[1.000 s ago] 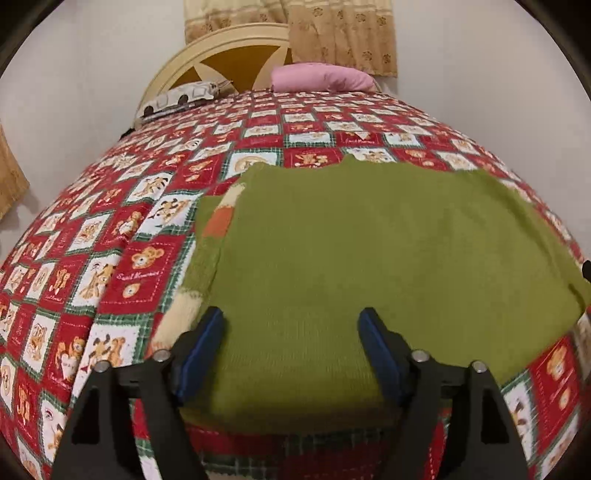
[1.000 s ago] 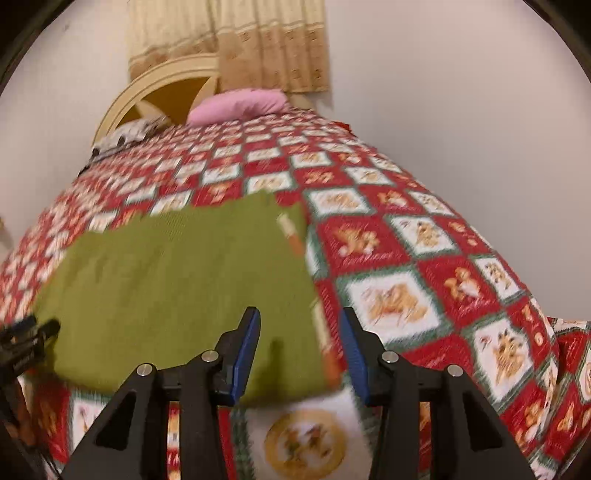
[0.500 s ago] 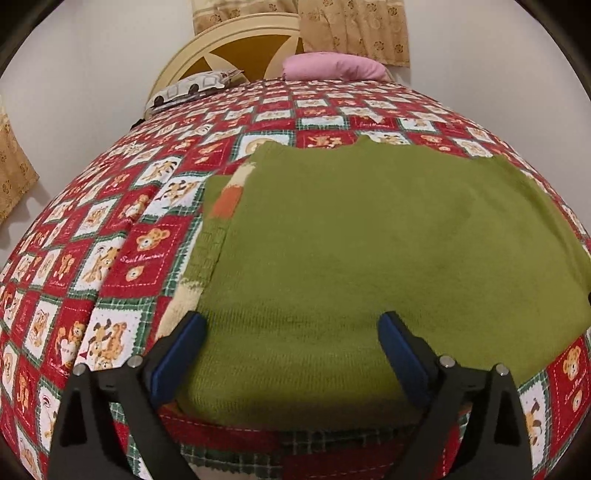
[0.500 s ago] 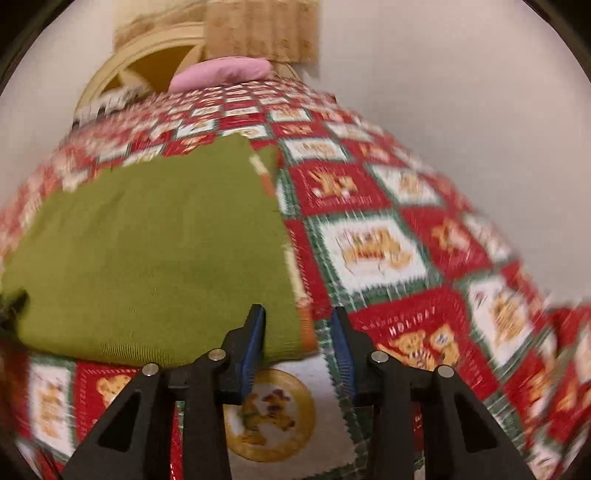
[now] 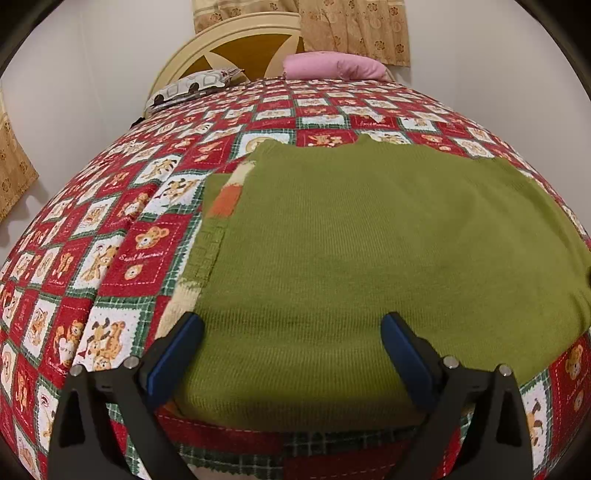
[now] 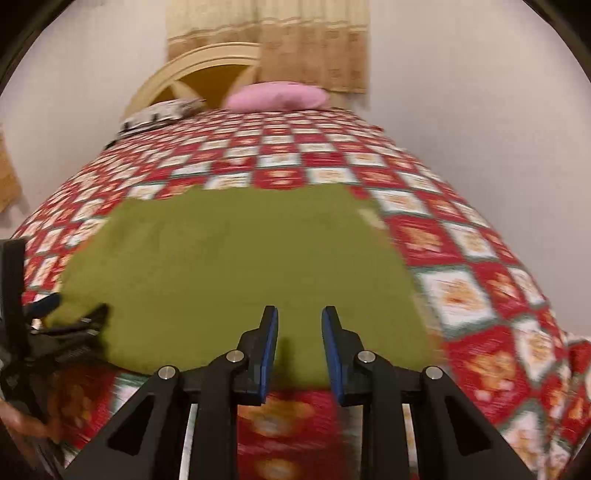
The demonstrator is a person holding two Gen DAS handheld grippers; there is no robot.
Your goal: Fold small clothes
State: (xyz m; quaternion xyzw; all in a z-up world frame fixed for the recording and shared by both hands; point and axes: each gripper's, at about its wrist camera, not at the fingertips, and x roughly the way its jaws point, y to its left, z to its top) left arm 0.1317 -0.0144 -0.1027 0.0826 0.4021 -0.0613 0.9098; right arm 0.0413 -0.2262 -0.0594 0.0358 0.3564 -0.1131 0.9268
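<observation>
A green knitted sweater (image 5: 369,251) lies flat on the bed, with orange and cream striped parts showing at its left edge (image 5: 225,199). My left gripper (image 5: 291,332) is wide open over the sweater's near hem, holding nothing. In the right wrist view the sweater (image 6: 229,266) fills the middle. My right gripper (image 6: 299,325) is open with a narrow gap, above the near hem, empty. The left gripper (image 6: 55,317) shows at the far left of that view, at the sweater's left corner.
The bed has a red, white and green teddy-bear quilt (image 5: 122,229). A pink pillow (image 5: 332,66), a patterned pillow (image 5: 192,88) and a cream headboard (image 5: 236,40) are at the far end. White walls flank the bed. Curtains (image 5: 354,26) hang behind.
The right gripper has swung left from the sweater's right edge to over its near hem. The left gripper has opened wider and moved in slightly.
</observation>
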